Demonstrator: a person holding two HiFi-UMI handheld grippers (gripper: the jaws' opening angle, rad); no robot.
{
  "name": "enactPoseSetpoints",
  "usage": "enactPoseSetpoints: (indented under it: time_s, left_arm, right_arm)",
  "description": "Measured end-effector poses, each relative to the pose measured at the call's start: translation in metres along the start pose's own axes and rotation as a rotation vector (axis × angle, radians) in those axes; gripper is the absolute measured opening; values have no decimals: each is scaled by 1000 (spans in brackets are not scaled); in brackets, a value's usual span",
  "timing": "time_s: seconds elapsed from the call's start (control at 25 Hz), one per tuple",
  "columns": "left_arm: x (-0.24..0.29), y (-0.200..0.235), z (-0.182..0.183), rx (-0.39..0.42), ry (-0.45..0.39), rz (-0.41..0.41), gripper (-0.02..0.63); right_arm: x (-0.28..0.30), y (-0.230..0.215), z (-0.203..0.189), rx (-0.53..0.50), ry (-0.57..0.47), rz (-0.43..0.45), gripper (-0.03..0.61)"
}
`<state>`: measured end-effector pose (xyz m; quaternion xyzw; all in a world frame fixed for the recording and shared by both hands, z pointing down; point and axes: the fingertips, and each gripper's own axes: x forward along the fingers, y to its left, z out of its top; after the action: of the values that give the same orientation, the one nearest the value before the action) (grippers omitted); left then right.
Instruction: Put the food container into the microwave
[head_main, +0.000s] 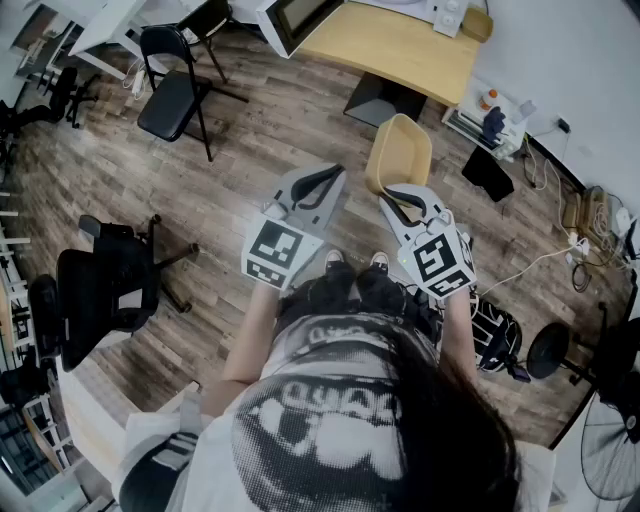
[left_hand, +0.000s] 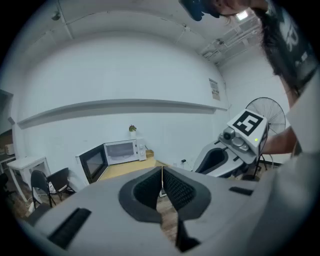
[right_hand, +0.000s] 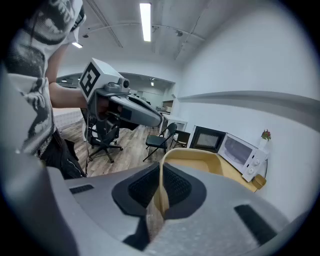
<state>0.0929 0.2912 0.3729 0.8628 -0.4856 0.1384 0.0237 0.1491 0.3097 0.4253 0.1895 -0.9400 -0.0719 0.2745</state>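
Room: wood floor (head_main: 260, 140), white walls; a tan table (head_main: 400, 50) carries the microwave (left_hand: 120, 151).
Microwave: white, door (left_hand: 92, 164) swung open, small plant (left_hand: 132, 128) on top.
Food container (right_hand: 192, 159): tan, held in the air over the floor, well short of the microwave.
Right gripper (right_hand: 161, 190): 2 jaws clamped on the container's near rim.
Left gripper (left_hand: 162, 186): jaws together, nothing between them; near the right gripper, equally far from the microwave.
Writing: wall notice (left_hand: 215, 89) right of the microwave, too small to read.

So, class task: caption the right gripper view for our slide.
Right gripper grips the tan food container by its rim, open microwave ahead.
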Motion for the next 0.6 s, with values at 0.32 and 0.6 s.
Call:
enactPoseSetpoints:
  time_s: [0.32, 0.6]
  left_arm:
    - [-10, 17, -9, -7, 2, -30, 6]
    - [-14, 35, -23, -17, 9, -74, 6]
  right_arm:
    - [19, 1, 9, -25, 22, -6, 29]
    - [39, -8, 12, 2, 51, -58, 29]
